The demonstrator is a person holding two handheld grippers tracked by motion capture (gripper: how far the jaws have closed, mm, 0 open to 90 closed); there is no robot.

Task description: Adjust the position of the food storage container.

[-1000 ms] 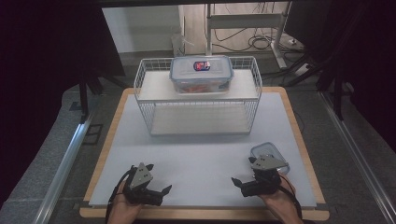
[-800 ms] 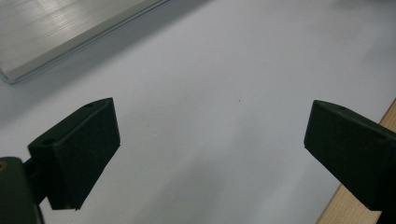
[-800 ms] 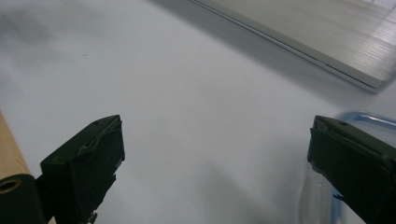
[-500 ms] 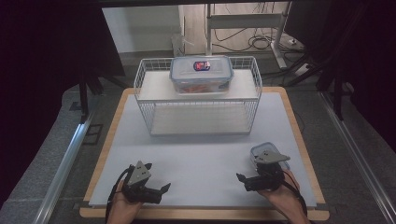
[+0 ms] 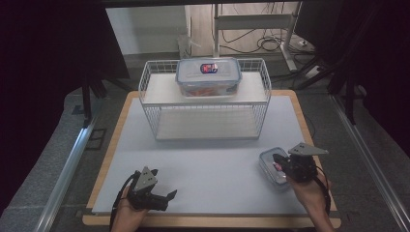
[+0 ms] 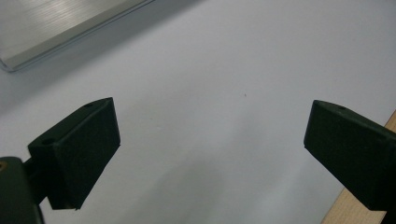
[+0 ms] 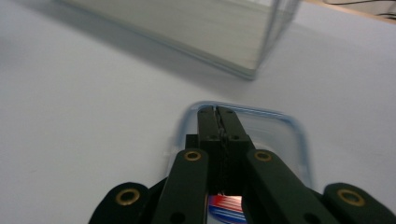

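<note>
Since a second ago the right gripper [image 5: 279,162] has slid slightly right along the near edge of the white table [image 5: 203,159], over the small clear container [image 5: 270,166] lying flat at the near right. The right gripper view shows what the high view cannot: its jaws pressed together over the container's blue-rimmed lid [image 7: 280,135], gripping nothing. At near left, the left gripper [image 5: 162,186] hovers with jaws spread wide over bare table. Far off, a larger lidded box [image 5: 208,76] sits atop the wire rack [image 5: 205,104].
</note>
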